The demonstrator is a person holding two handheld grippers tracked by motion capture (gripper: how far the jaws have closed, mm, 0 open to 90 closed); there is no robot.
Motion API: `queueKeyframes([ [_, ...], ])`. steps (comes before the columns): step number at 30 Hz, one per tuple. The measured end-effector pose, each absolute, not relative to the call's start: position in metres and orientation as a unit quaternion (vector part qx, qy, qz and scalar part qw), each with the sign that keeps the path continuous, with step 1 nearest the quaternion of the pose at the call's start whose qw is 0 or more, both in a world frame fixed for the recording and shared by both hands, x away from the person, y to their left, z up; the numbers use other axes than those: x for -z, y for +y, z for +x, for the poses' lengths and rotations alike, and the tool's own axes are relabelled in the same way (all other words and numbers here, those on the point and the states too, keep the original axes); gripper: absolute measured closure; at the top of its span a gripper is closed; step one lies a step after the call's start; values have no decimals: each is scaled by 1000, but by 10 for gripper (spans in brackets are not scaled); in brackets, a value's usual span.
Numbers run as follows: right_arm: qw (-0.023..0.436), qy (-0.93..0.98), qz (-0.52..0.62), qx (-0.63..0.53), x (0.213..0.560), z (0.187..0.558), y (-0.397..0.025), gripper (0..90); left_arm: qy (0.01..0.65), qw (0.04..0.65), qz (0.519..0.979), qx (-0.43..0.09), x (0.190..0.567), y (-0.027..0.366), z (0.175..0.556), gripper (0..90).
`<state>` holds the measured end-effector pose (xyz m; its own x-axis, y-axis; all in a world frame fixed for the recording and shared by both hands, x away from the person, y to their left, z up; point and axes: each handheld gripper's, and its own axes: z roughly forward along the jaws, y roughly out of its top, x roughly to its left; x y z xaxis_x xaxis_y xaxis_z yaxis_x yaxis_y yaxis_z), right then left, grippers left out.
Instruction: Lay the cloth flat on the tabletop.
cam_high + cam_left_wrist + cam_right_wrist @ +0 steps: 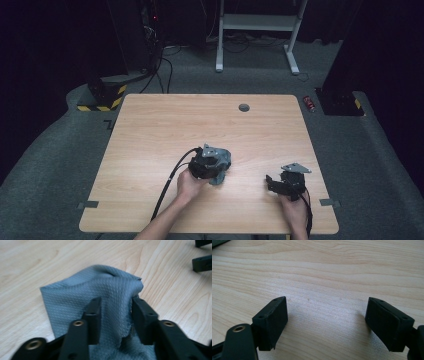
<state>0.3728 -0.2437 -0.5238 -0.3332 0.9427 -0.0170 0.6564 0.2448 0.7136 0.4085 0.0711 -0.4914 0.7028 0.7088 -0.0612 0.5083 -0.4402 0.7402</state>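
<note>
While unlabelled, the grey cloth (100,290) sits between the left gripper (116,312) fingers.

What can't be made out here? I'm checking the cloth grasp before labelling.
- Grey quilted cloth: near end runs behind the left gripper and off the bottom edge, left gripper view.
- Same cloth, high view: mostly under that gripper and hand.
- Small red object on the carpet: too small to identify.

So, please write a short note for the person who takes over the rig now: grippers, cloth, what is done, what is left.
Left gripper: jaws part closed around a raised fold of the grey cloth, near the middle of the table.
Right gripper: open, holding nothing, low over bare wood to the right of the cloth.
Done: cloth gathered in a bunch.
Left: probably folding or spreading it; the right gripper has not touched it yet.
</note>
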Motion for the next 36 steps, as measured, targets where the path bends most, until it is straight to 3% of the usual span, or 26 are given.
queueKeyframes([
  [5, 230, 755, 530, -312, 524, 373, -244, 182, 353, 392, 837, -144, 479, 71, 404, 538],
  [11, 230, 755, 530, -311, 524, 373, -244, 183, 345, 392, 842, -137, 479, 62, 406, 567],
  [17, 230, 755, 530, -311, 524, 373, -244, 183, 346, 391, 843, -128, 486, 59, 412, 807],
  [20, 230, 755, 530, -311, 524, 373, -244, 183, 344, 406, 838, -122, 480, 66, 411, 880],
  [27, 230, 755, 530, -312, 524, 373, -244, 183, 339, 424, 830, -129, 468, 77, 405, 890],
  [36, 230, 755, 530, -312, 524, 373, -244, 183, 372, 444, 801, -150, 458, 118, 396, 891],
])
